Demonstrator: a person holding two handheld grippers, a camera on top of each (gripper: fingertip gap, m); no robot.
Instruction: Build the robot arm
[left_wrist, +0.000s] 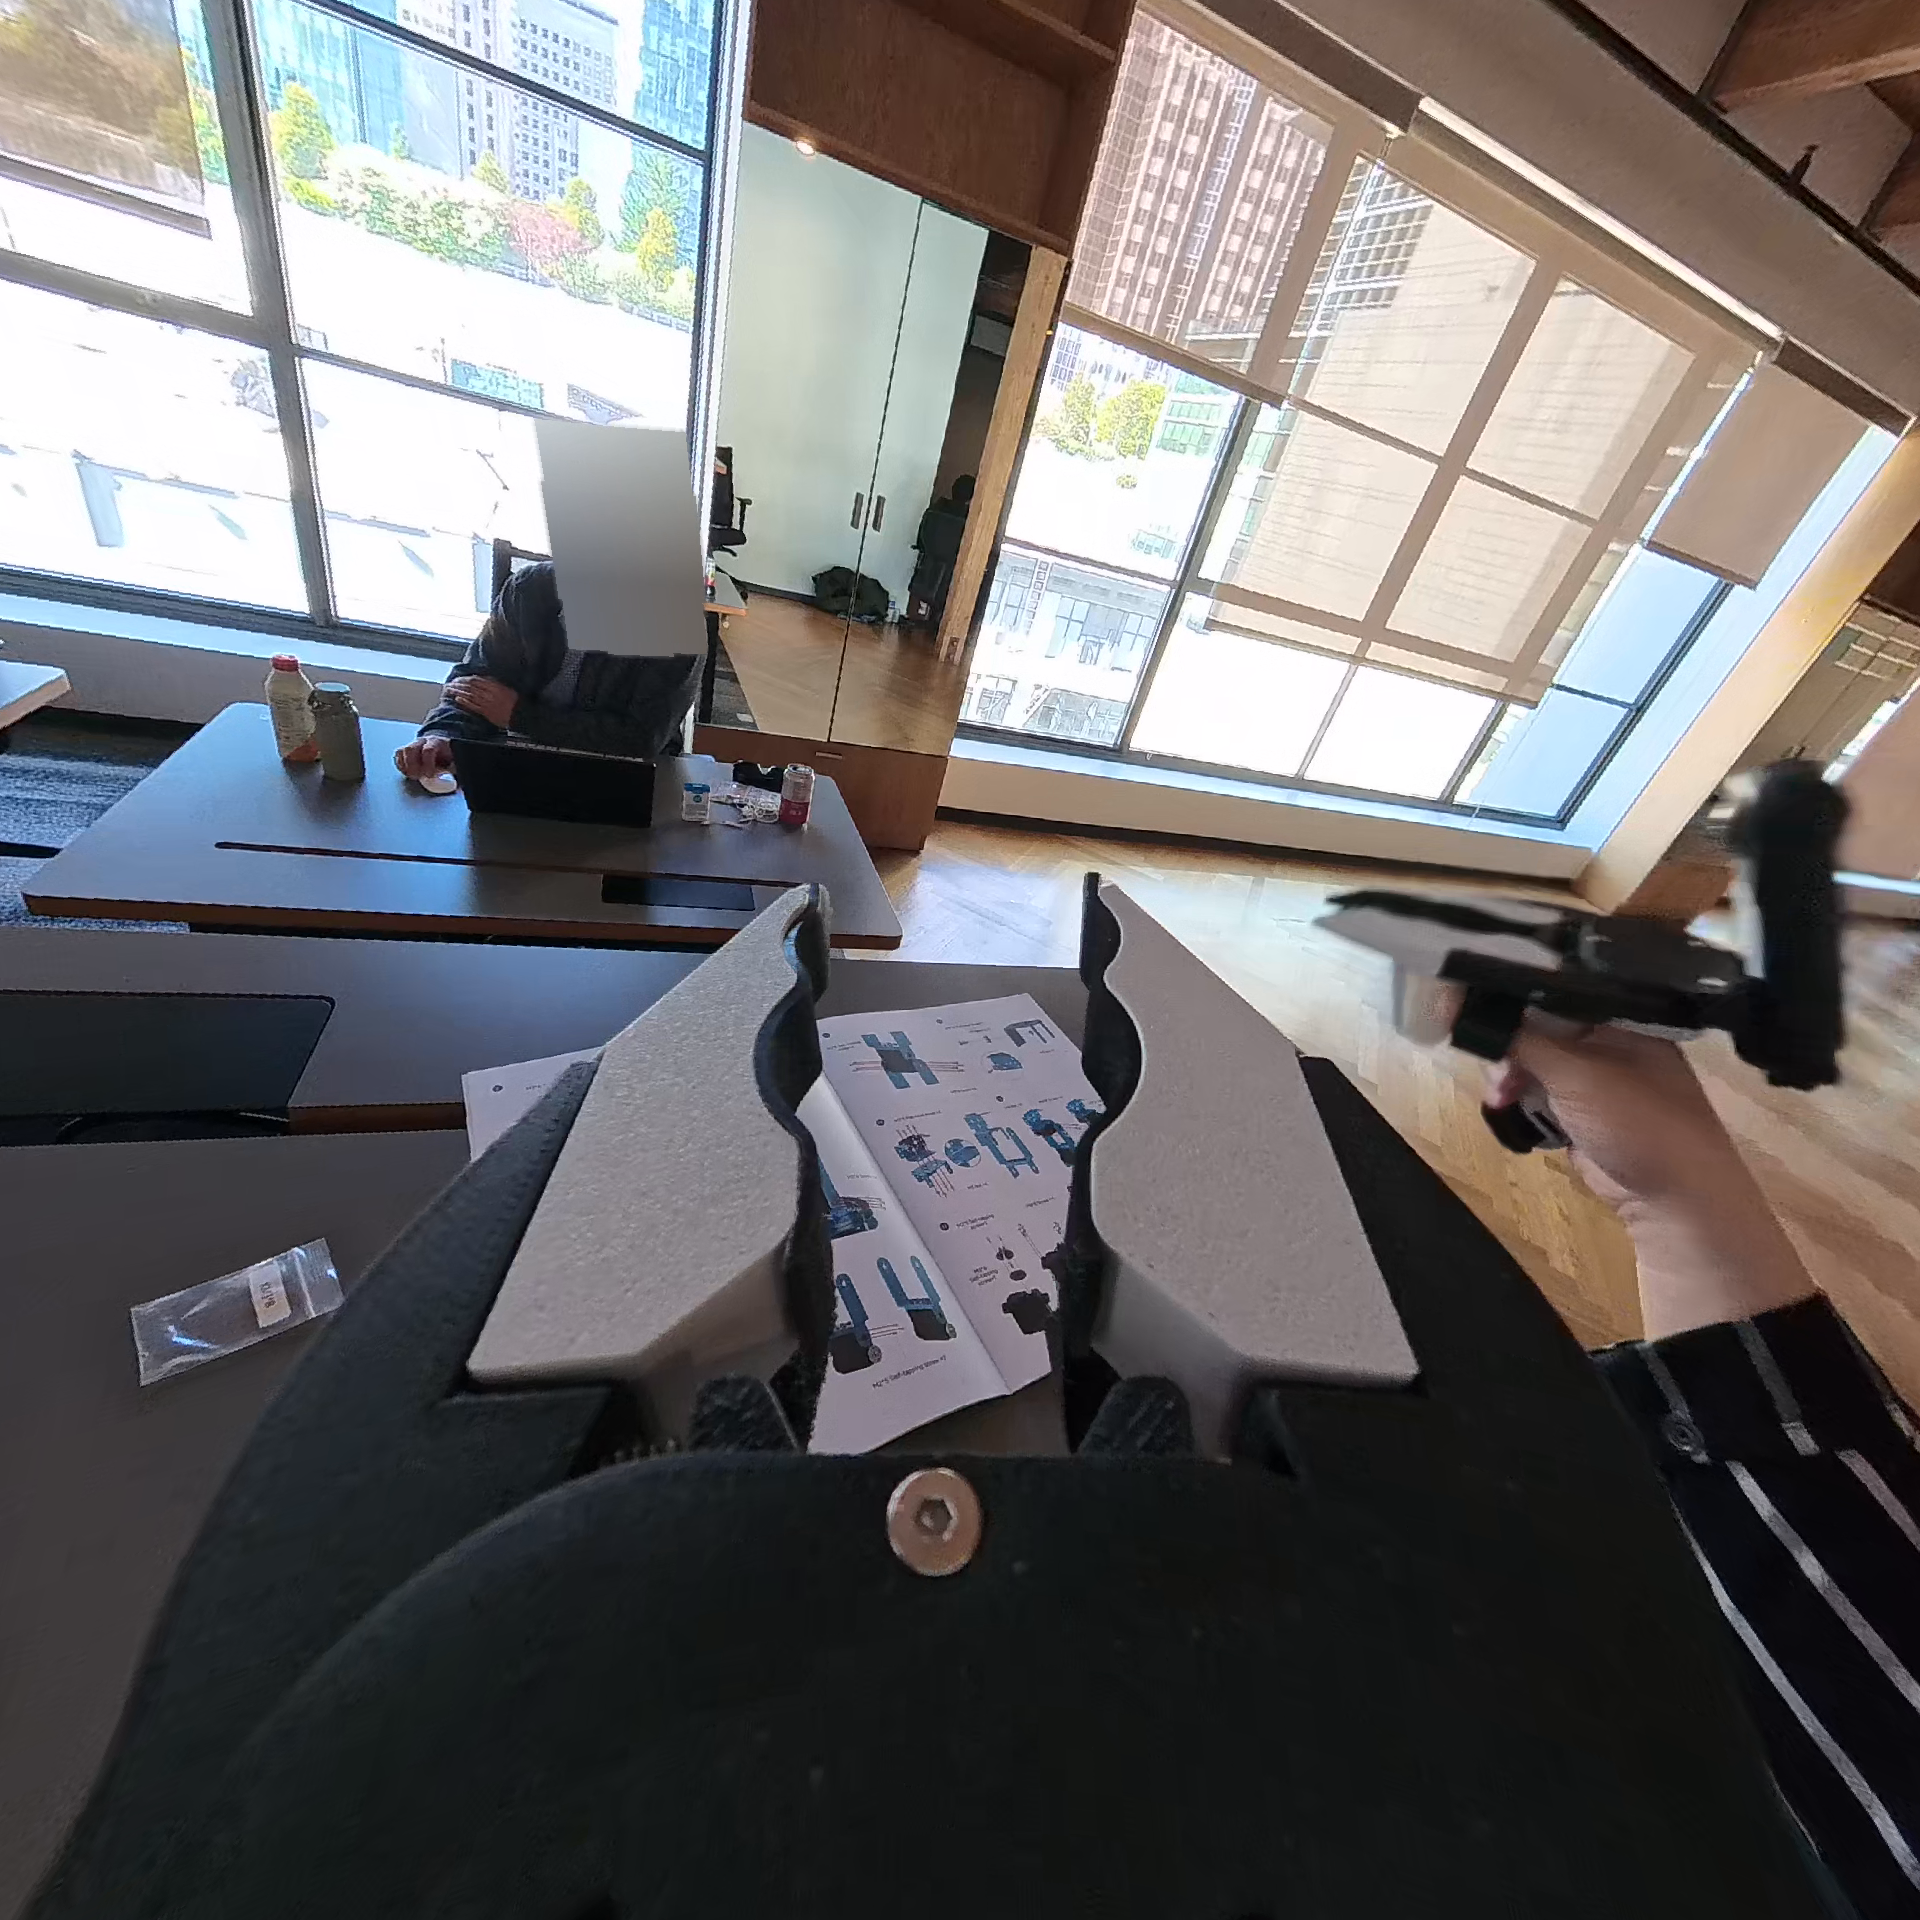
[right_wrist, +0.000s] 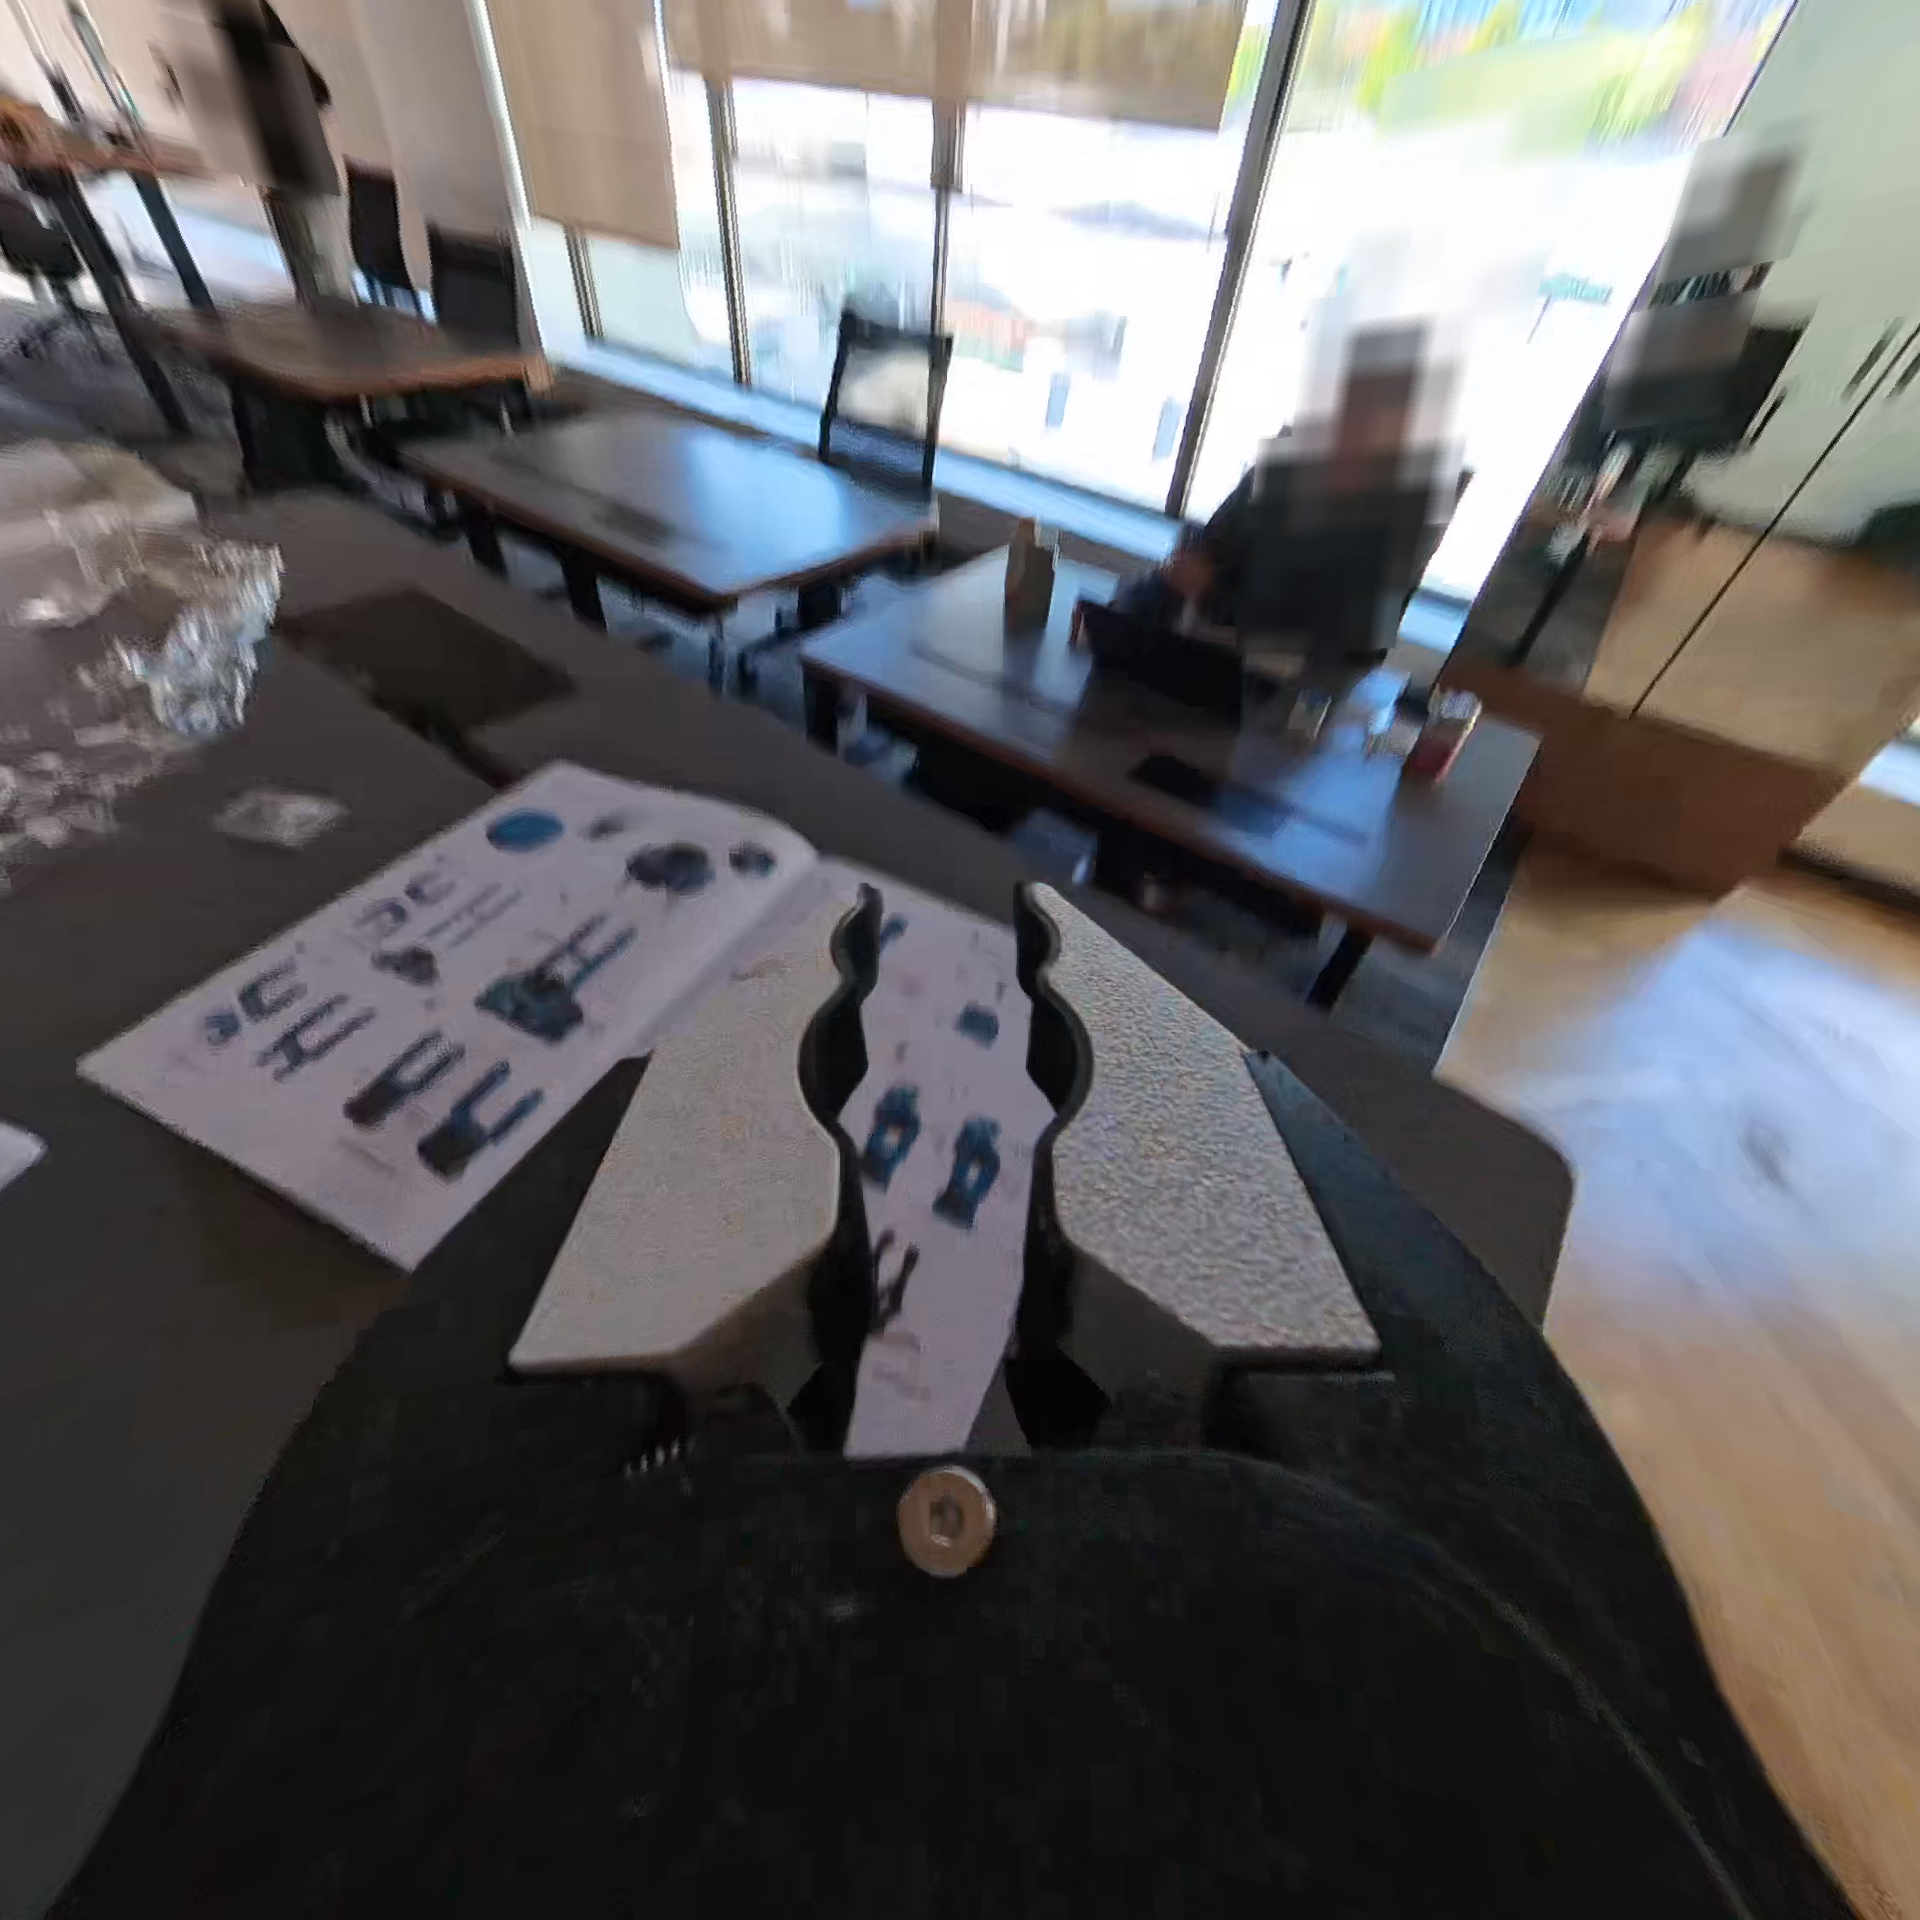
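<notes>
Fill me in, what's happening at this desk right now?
A person holds a gripper in each hand above a dark desk. The left gripper is open and empty over an open instruction booklet. The right gripper is also open and empty, over the same booklet; that view is blurred. A small clear plastic bag lies left of the booklet. Another person sits at a farther desk with a laptop.

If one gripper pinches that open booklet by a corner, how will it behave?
The booklet looks like thin paper, so it would probably droop. It lies open at a center fold and may flap shut. On the smooth dark table, a push would likely slide it.
</notes>
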